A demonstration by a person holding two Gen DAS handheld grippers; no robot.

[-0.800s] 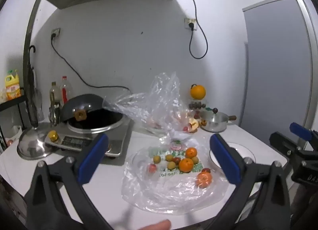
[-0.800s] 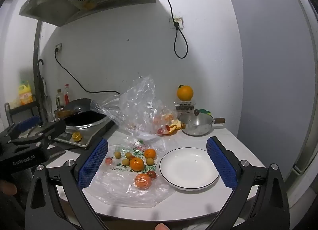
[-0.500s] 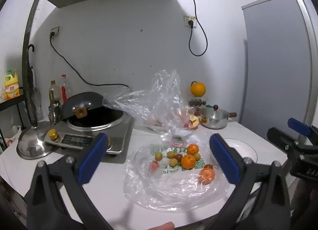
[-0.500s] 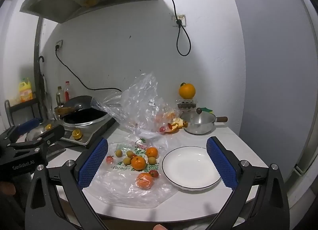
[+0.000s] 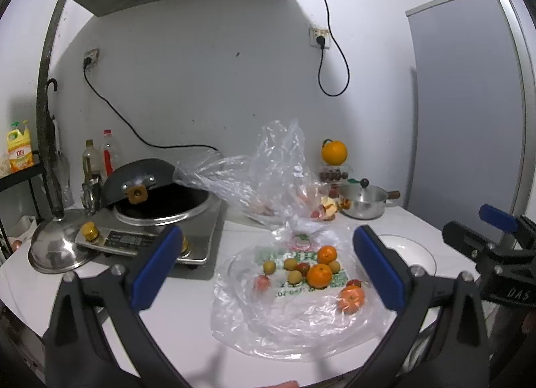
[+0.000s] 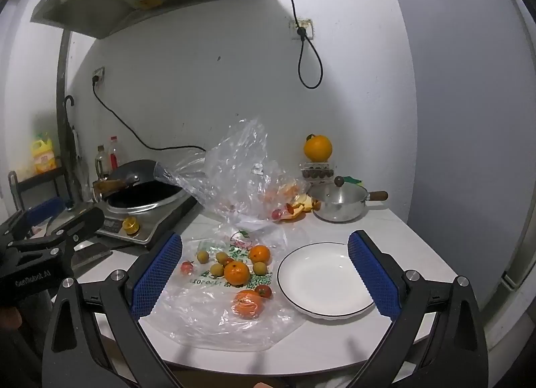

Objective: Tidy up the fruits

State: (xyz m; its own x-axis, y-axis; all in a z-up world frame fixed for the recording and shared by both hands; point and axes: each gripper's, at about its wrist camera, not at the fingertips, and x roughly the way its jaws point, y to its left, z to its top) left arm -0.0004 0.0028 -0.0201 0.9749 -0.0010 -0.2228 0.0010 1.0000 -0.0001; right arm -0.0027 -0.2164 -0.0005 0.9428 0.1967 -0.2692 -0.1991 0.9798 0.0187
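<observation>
Several small fruits lie on a clear plastic bag point(image 6: 214, 314) spread on the white table: mandarins point(image 6: 237, 272), a partly peeled one point(image 6: 247, 303), yellow-green round fruits point(image 6: 202, 256) and small red tomatoes point(image 6: 264, 291). An empty white plate point(image 6: 326, 279) sits just right of the bag. My right gripper point(image 6: 264, 270) hovers open above the near table edge, nothing between its blue pads. My left gripper point(image 5: 268, 267) is open too, facing the same mandarins point(image 5: 320, 276) from the left. The plate point(image 5: 407, 255) shows partly behind its right finger.
A wok point(image 5: 160, 199) on an induction cooker point(image 5: 150, 237) stands at the left, a steel lid point(image 5: 57, 247) beside it. A second crumpled bag point(image 6: 234, 183) with peels, a steel pot point(image 6: 338, 202) and a big orange point(image 6: 317, 147) stand at the back. Bottles point(image 5: 100, 157) line the wall.
Both grippers have drifted slightly, so the scene has shifted a little in each view. The jaws stay wide open and the fruit has not moved.
</observation>
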